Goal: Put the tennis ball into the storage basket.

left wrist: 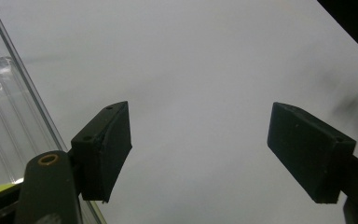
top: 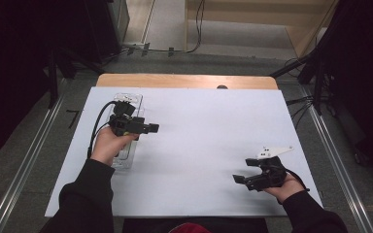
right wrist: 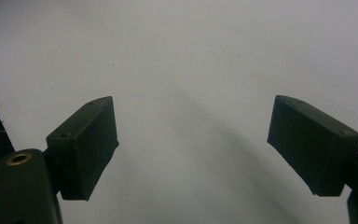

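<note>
We held the left gripper (top: 153, 128) just beside the clear plastic tray (top: 126, 99), which lay near the desk's (top: 199, 145) nine-to-ten o'clock edge, its long side running toward twelve. In the left gripper view the jaws stood apart with nothing between them, bare white desk ahead and the tray's ribbed clear wall (left wrist: 9, 121) off toward nine o'clock. The right gripper (top: 240, 179) rested near four o'clock, well apart from the tray; its own view showed released jaws over bare desk.

The step in hand looked to us like taking hold of the tray. To do it well, we judged the left gripper had to turn toward nine o'clock until the tray's rim sat between the pads, then close gently: thin clear plastic flexes and slips. A grip on the long wall near its middle should keep the tray from swinging. The right gripper could steady the far end if the tray skated on the smooth sheet.
</note>
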Demonstrator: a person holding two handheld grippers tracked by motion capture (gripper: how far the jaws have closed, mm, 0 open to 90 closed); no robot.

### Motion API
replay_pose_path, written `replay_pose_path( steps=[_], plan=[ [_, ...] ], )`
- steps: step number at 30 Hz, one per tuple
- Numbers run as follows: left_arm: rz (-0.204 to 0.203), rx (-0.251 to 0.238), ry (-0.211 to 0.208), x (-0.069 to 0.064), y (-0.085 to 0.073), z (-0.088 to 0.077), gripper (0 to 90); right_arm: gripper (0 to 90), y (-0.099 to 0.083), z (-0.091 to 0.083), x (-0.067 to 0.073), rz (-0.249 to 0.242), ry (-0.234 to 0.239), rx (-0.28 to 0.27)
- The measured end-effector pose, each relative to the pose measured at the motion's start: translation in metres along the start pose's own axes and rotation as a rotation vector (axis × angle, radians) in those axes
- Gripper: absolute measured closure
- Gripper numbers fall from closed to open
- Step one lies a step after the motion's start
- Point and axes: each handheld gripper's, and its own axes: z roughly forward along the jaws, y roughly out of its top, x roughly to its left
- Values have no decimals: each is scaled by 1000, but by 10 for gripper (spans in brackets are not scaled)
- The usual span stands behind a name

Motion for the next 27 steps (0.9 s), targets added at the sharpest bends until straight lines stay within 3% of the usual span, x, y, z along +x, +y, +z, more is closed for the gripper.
replay_pose_path(
  steps=[5, 13, 27],
  plan=[
    [25, 10, -1, -4, -4, 0, 220, 139, 0, 0, 0, 0, 0, 0],
    [25, 0, -48, -11, -10, -2, 220, 139, 0, 0, 0, -1, 1, -1],
    [38, 2, -60, -20, -21, -3, 218, 139, 0, 0, 0, -3, -1, 1]
  ],
)
